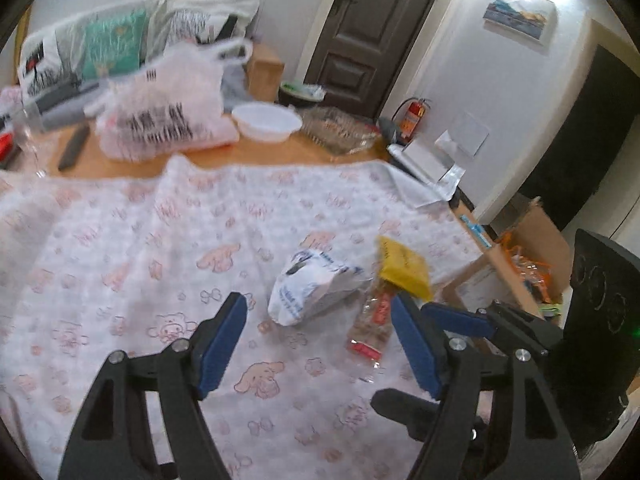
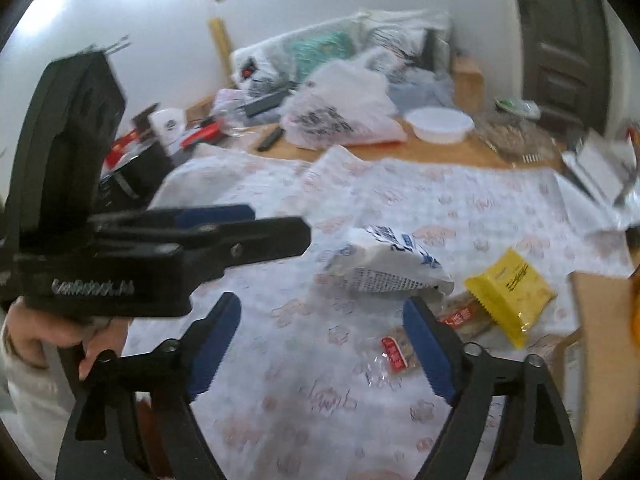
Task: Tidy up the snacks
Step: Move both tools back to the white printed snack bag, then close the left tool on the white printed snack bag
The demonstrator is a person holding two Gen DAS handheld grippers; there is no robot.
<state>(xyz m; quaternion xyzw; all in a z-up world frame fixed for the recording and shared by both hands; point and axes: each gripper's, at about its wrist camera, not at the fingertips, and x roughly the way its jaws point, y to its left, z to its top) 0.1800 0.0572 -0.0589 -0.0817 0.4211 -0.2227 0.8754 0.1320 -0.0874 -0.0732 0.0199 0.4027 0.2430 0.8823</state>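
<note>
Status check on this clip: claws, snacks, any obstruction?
Left claw open, empty. Right claw open, empty. White-blue packet, yellow packet, clear red-label packet loose on the patterned cloth. Nothing blocking them.

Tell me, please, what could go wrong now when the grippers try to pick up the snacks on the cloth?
The yellow packet lies partly on the clear red-labelled packet, so a grasp may drag both. These snacks sit near the table edge, above a cardboard box, and could be pushed off. The left gripper and right gripper, both open, hover close and might collide.
</note>
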